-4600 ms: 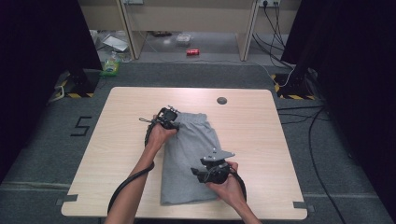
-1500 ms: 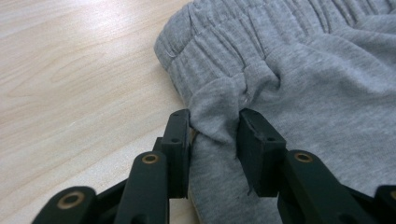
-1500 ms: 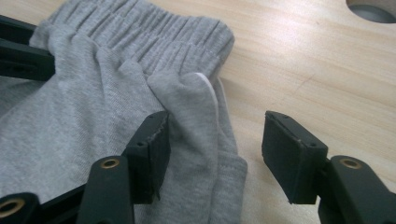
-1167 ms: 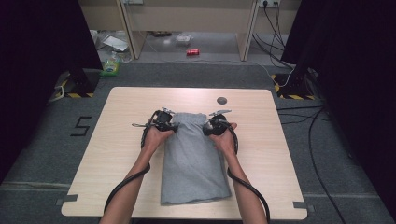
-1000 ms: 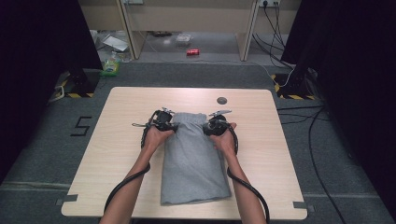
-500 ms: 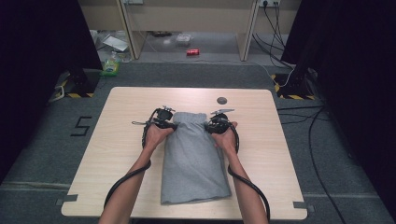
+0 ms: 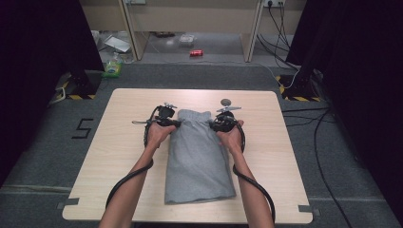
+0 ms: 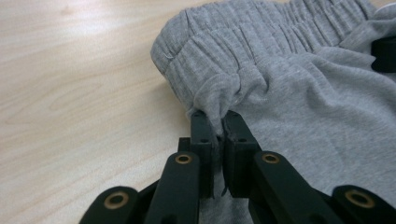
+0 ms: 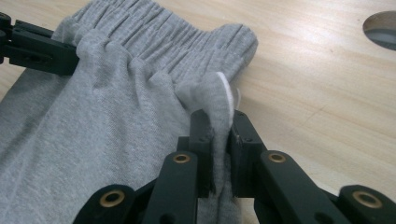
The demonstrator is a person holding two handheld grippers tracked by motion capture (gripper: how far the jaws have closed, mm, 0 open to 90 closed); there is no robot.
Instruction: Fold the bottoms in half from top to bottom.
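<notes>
Both forearms reach forward side by side over the table (image 7: 119,142). The left gripper (image 7: 175,123) and right gripper (image 7: 215,126) face each other well apart, each with jaws pinched together on a fold of cloth (image 7: 197,156).

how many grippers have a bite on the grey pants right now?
2. The left gripper pinches the grey pants at the waistband's left end; the right gripper pinches a fold at its right end. Both sit at the far end of the pants.
</notes>
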